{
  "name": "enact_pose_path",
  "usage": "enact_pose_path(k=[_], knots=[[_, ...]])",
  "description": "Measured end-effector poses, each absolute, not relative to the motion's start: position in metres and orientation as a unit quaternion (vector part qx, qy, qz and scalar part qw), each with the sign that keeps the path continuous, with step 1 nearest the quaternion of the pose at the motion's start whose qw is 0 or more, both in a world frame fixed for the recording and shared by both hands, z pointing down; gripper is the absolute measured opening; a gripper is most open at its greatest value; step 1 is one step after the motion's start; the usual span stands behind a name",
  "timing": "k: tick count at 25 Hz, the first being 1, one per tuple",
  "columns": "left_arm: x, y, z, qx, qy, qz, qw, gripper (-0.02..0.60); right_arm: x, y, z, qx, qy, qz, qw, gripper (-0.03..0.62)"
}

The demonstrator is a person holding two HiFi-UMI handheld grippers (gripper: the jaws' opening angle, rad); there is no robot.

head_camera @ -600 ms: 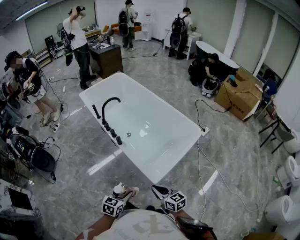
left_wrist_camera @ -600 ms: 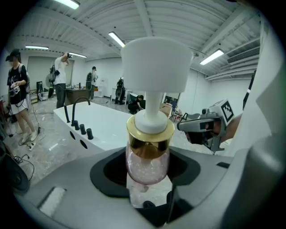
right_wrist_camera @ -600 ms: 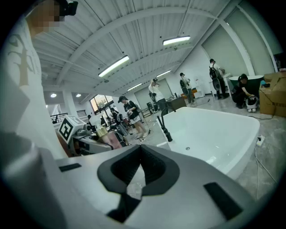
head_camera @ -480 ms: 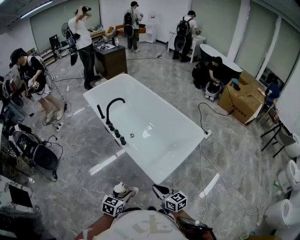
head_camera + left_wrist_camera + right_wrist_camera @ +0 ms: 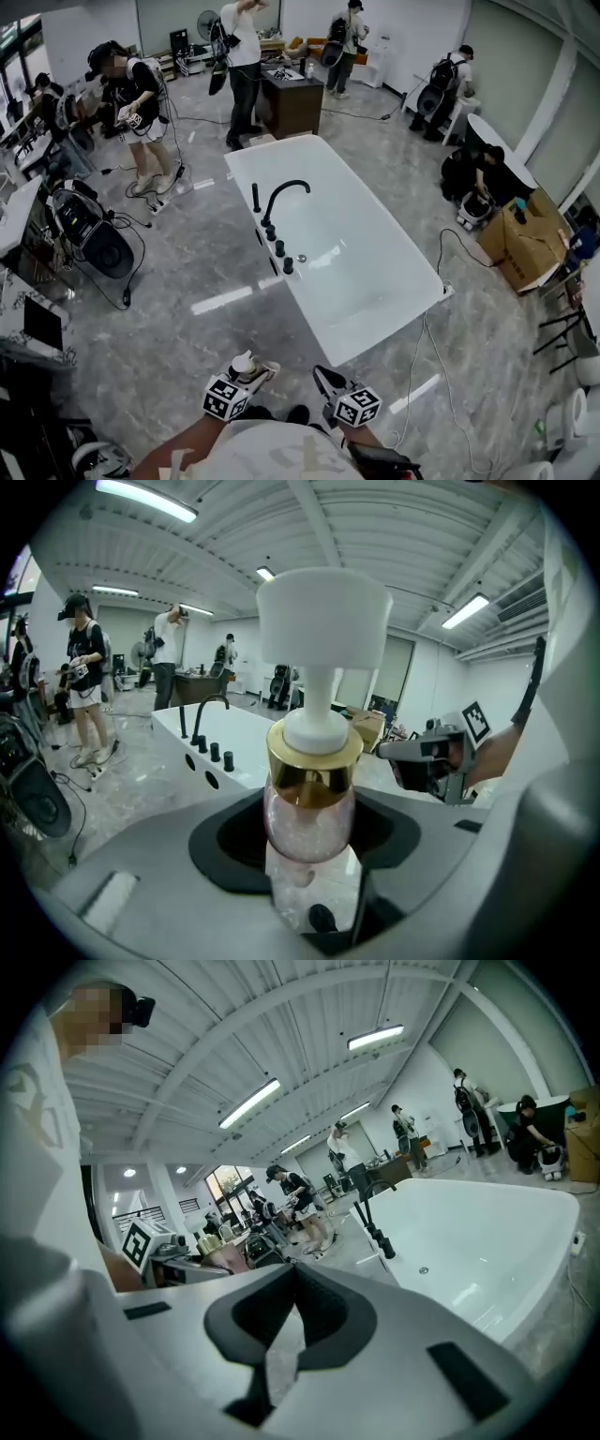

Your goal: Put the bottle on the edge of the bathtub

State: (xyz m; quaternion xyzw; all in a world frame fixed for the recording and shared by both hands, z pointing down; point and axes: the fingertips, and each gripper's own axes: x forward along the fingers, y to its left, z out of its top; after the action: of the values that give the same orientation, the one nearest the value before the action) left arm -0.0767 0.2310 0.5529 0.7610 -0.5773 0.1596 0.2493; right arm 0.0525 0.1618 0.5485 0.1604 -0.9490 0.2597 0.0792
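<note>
My left gripper (image 5: pixel 246 373) is shut on a pump bottle (image 5: pixel 309 803). The bottle has a clear pinkish body, a gold collar and a white pump head, and it stands upright between the jaws. In the head view the bottle (image 5: pixel 244 362) shows low in the frame, short of the near corner of the white bathtub (image 5: pixel 314 323). A black faucet (image 5: pixel 281 194) and several black knobs sit on the tub's left rim. My right gripper (image 5: pixel 324 378) hangs beside the left one, shut with nothing in it; its tips (image 5: pixel 293 1274) meet.
Several people stand or crouch around the room. A dark wooden cabinet (image 5: pixel 291 103) stands behind the tub, a cardboard box (image 5: pixel 525 239) to its right. Cables (image 5: pixel 441 375) trail across the marble floor right of the tub. Bags and equipment (image 5: pixel 94 239) lie at the left.
The head view has swung left, so the tub now sits further right in the frame. Both grippers stay low in the view, the bottle still in the left one.
</note>
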Motion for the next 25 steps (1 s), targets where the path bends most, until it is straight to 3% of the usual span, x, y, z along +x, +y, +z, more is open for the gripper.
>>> enact_pose_path(k=[25], knots=[[-0.049, 0.240, 0.553, 0.726, -0.610, 0.157, 0.274, 0.221, 0.068, 0.170, 0.562, 0.103, -0.946, 0.284, 0.122, 0.006]])
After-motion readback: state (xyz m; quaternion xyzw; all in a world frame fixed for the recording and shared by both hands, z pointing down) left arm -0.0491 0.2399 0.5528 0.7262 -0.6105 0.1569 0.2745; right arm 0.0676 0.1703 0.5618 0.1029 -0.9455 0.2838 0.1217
